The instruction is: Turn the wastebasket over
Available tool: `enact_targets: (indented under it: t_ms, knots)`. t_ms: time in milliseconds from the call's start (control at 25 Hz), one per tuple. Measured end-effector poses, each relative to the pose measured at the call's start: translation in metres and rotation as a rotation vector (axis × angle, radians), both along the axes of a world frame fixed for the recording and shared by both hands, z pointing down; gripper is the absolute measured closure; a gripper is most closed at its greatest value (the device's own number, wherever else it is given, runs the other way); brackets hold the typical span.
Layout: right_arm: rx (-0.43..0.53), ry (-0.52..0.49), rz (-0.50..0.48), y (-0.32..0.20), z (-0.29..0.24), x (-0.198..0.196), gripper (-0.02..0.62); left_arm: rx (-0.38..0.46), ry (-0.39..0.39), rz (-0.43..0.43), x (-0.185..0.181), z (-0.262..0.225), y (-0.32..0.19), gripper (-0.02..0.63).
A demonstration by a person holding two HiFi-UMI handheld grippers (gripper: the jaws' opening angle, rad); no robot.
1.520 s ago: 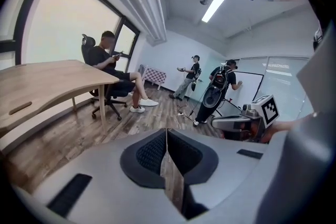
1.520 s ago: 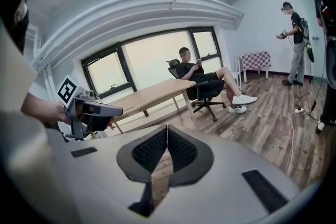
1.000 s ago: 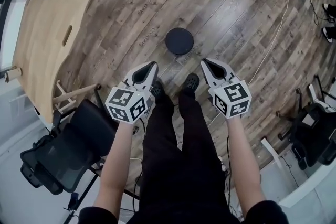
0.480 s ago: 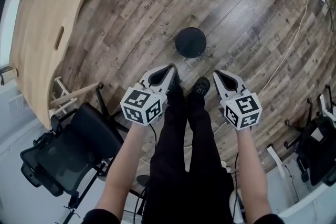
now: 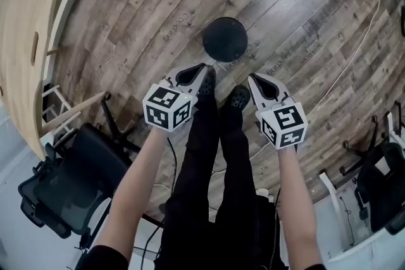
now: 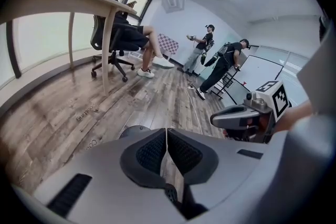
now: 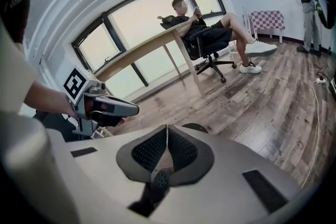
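Observation:
A round black wastebasket (image 5: pixel 224 39) stands on the wood floor just ahead of the person's feet; from above I see only a dark disc, so I cannot tell which end is up. My left gripper (image 5: pixel 202 66) hangs shut and empty, short of its near left side. Shut and empty too, my right gripper (image 5: pixel 251 77) is at its near right. A sliver of the wastebasket (image 6: pixel 131 130) peeks over the left gripper (image 6: pixel 167 130) in its own view, and the wastebasket's rim (image 7: pixel 195 127) shows past the right gripper (image 7: pixel 167 126).
A curved wooden table (image 5: pixel 25 41) fills the left, with a black office chair (image 5: pixel 69 186) below it. The person's black shoes (image 5: pixel 237 98) are between the grippers. A white cable (image 5: pixel 354 54) runs over the floor at right. A seated person (image 6: pixel 123 23) and standing people (image 6: pixel 226 60) are farther off.
Both grippers have sunk toward the floor, still shut and side by side. The wastebasket looks larger and nearer their tips in the head view.

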State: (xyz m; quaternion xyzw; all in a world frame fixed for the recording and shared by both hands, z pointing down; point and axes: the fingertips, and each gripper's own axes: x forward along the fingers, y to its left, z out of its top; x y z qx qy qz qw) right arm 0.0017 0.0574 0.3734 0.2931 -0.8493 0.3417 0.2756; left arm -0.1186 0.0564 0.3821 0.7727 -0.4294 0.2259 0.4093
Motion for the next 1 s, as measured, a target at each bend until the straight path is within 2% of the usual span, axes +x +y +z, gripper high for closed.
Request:
enact_targets:
  t_ms: [200, 400, 800, 840, 920, 1000]
  knots:
    - [-0.003, 0.039, -0.011, -0.008, 0.048, -0.002, 0.561, -0.005, -0.008, 0.035, -0.002, 0.043, -0.007, 0.583]
    - [-0.03, 0.079, -0.008, -0.02, 0.092, -0.004, 0.56, -0.047, -0.043, 0.05, -0.014, 0.09, -0.016, 0.583]
    - [-0.092, 0.122, -0.005, -0.034, 0.157, -0.013, 0.554, -0.118, -0.051, 0.118, -0.03, 0.158, -0.037, 0.58]
    - [-0.1, 0.127, -0.002, -0.034, 0.163, -0.013, 0.537, -0.123, -0.055, 0.129, -0.03, 0.164, -0.038, 0.58]
    - [-0.122, 0.134, 0.01, -0.035, 0.174, -0.01, 0.418, -0.136, -0.064, 0.148, -0.029, 0.177, -0.04, 0.568]
    - [-0.142, 0.147, 0.022, -0.038, 0.186, -0.008, 0.395, -0.15, -0.071, 0.161, -0.03, 0.188, -0.044, 0.476]
